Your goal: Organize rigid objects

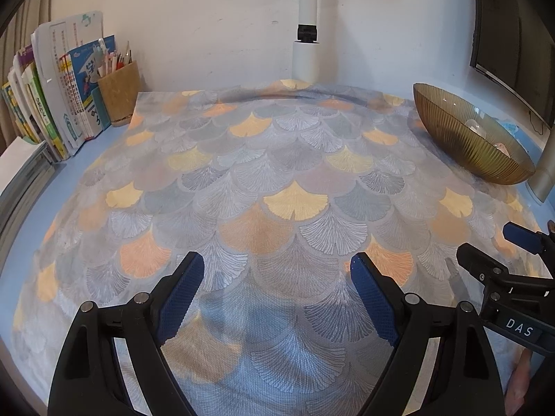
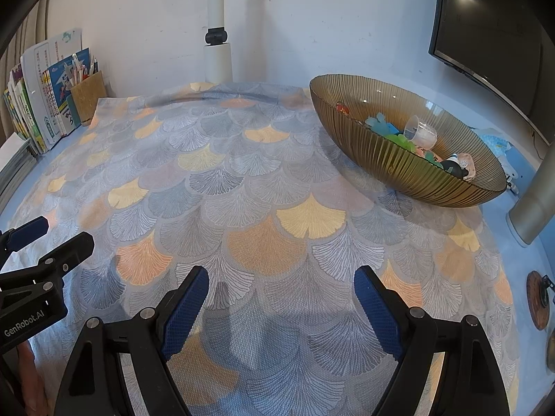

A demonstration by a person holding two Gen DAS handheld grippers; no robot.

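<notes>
An amber ribbed glass bowl (image 2: pixel 392 152) stands at the back right of the patterned mat (image 2: pixel 242 180); it also shows in the left wrist view (image 1: pixel 461 138). It holds several small toys, among them a clear plastic cup (image 2: pixel 421 133) and a black and pink figure (image 2: pixel 459 168). My right gripper (image 2: pixel 281 280) is open and empty, low over the mat's front. My left gripper (image 1: pixel 277 270) is open and empty beside it, to its left. Each gripper shows at the edge of the other's view.
Books (image 2: pixel 38 104) and a cork pen holder (image 2: pixel 86 95) stand at the back left. A white pole (image 2: pixel 218 52) rises at the back wall. A dark monitor (image 2: pixel 485 27) and its grey stand (image 2: pixel 534 201) are at the right. A round brown coaster (image 2: pixel 537 300) lies beside the mat.
</notes>
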